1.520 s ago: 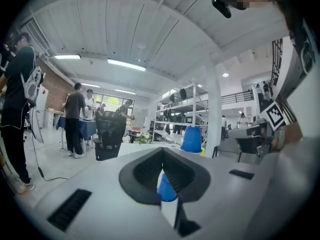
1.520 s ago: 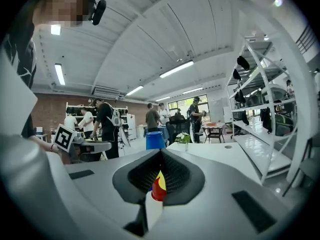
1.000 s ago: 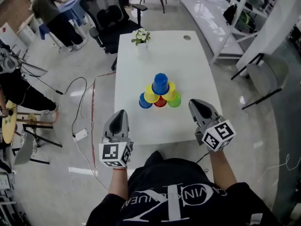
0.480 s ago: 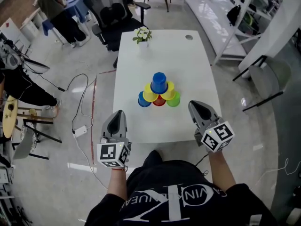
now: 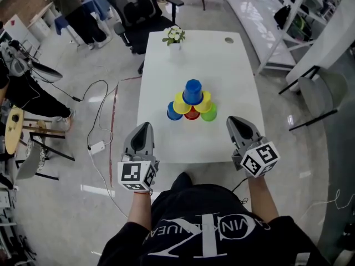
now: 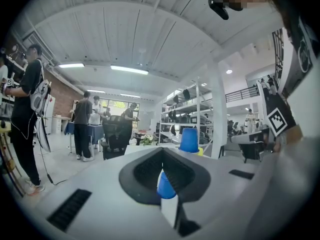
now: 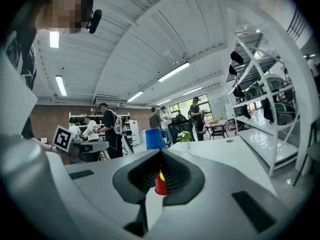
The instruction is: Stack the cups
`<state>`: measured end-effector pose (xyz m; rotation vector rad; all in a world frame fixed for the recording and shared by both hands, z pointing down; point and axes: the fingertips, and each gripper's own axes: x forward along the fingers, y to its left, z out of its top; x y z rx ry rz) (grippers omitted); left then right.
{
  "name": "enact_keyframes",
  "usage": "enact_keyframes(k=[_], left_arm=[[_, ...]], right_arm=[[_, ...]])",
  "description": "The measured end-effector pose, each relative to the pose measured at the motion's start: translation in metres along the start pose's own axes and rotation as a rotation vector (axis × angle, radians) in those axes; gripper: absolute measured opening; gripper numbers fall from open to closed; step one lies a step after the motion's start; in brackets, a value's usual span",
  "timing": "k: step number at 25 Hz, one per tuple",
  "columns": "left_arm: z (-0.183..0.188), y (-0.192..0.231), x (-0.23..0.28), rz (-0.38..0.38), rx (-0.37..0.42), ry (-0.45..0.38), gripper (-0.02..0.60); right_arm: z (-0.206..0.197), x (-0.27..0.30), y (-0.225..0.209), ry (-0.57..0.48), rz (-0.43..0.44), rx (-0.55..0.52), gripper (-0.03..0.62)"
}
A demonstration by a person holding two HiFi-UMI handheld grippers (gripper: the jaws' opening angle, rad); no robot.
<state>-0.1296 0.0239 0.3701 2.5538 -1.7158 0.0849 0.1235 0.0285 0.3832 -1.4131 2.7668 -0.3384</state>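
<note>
Cup pyramid standing mid table.
L gripper & R gripper back at near edge, jaws together, empty; prob. avoiding knocks.

white desk: blue cup, red cup, green cup side by side in a row mid-desk, small flower pot near far edge.
</note>
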Motion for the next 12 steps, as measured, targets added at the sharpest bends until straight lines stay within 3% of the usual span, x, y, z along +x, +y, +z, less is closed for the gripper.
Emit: enact_keyframes(k=[12], left_arm=[[-0.0077, 0.0031, 0.0067, -0.013, 0.010, 0.018, 0.004]], right_arm=[[-0.0112, 0.0046, 0.0020, 0.009, 0.001, 0.021, 0.009]])
